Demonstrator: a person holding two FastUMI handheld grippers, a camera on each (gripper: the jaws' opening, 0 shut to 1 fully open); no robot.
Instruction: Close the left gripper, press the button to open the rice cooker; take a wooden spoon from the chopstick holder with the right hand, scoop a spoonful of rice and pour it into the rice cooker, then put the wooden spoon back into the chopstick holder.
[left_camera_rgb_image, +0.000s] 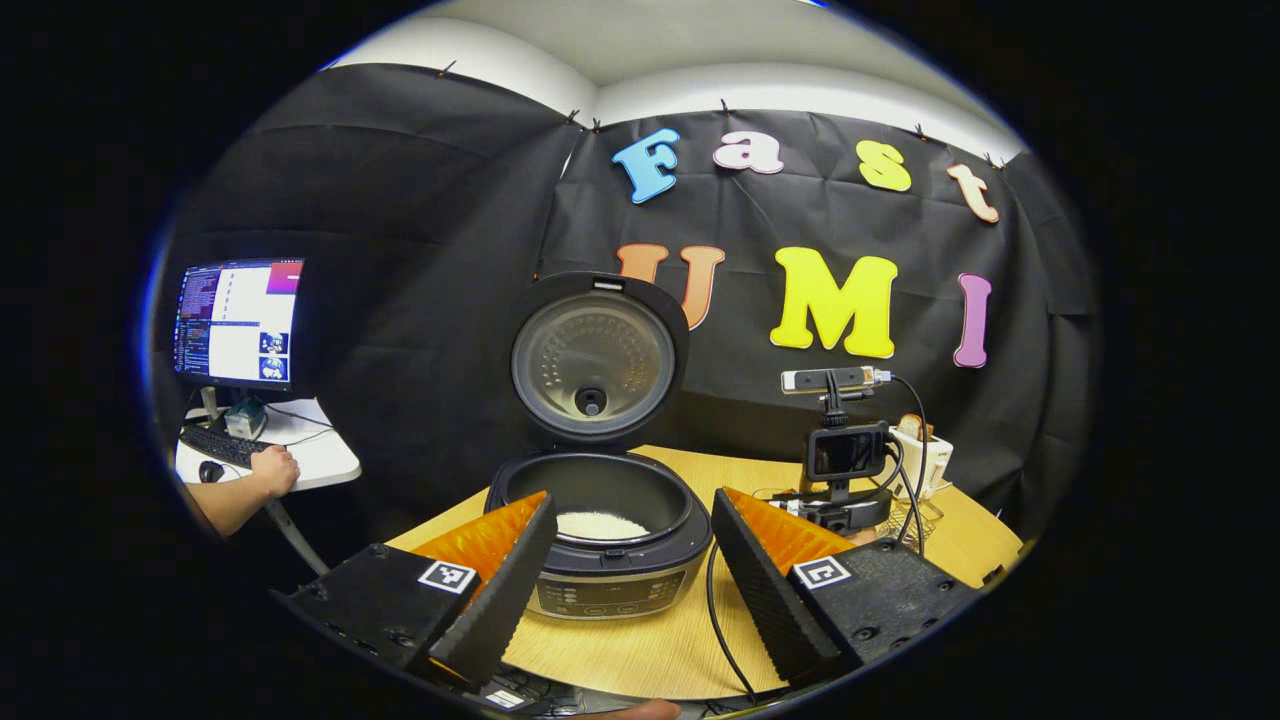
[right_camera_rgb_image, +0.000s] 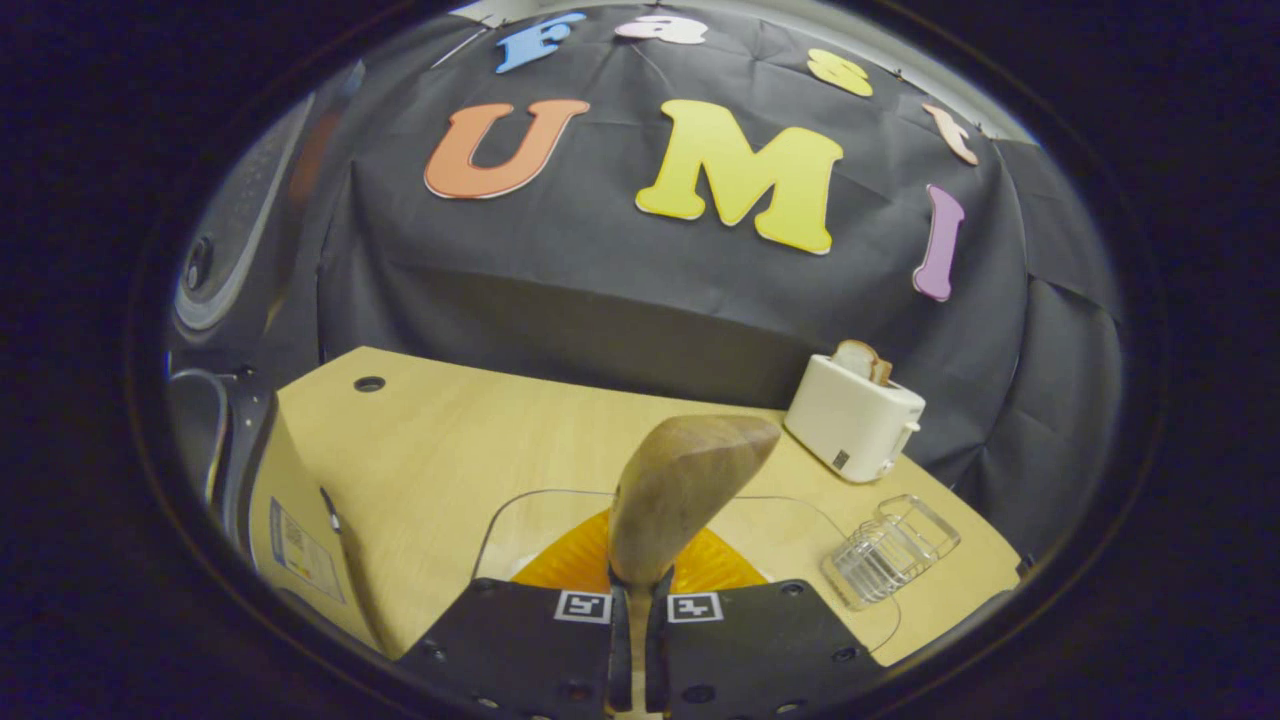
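Right gripper (right_camera_rgb_image: 630, 610): clenched on the wooden spoon (right_camera_rgb_image: 680, 490), bowl standing up beyond the fingers. Left gripper (left_camera_rgb_image: 630, 570): spread wide, empty, with the open rice cooker (left_camera_rgb_image: 600, 500) just beyond it.

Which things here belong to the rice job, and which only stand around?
For the job:
- rice cooker, lid up, white rice inside
- wooden spoon, clamped in the right tongs
- clear chopstick holder, lying on its side on the table
- left tongs, open

Just standing around:
- toaster with bread
- camera on a stand
- monitor and keyboard
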